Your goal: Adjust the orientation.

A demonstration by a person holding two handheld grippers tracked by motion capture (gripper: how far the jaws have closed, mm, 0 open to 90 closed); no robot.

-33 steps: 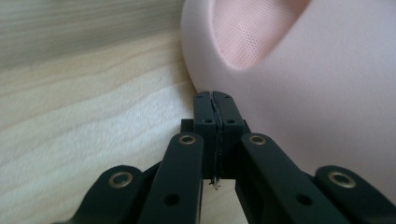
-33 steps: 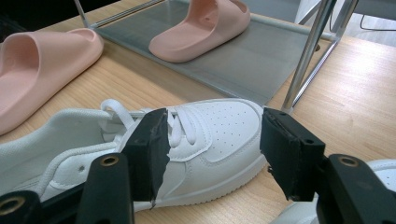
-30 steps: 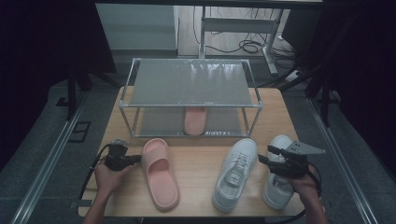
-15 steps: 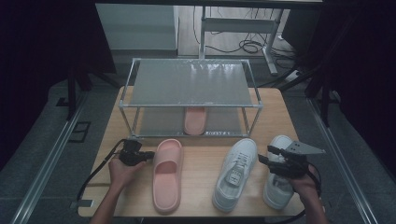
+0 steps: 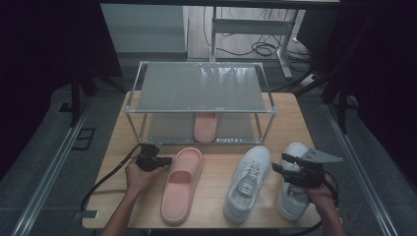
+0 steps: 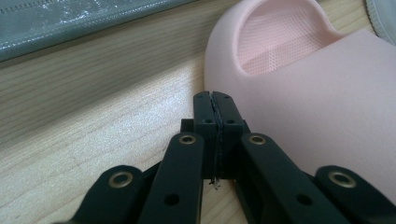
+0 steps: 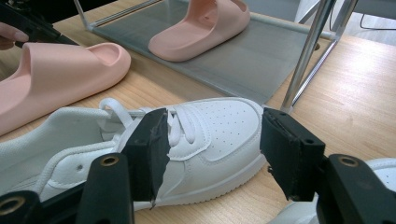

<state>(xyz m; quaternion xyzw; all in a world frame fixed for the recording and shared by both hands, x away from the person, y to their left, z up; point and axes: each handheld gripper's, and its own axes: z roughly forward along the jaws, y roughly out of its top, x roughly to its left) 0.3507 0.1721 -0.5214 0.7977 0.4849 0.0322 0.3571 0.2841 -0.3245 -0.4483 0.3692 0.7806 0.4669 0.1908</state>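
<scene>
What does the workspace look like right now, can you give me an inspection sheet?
Surface: light wooden table, bare grain around the shoes.
Job's things: pink foam slipper on the table beside the left gripper; its mate, a second pink slipper, on the lower shelf of the metal-framed grey rack.
Clutter: two white lace-up sneakers at the right.
Grippers: left gripper with fingers shut, empty, at the slipper's side; right gripper open above the sneakers.
Cables: black cable trailing from the left gripper; more on the floor behind.
Surroundings: dark floor, desk legs behind.
</scene>
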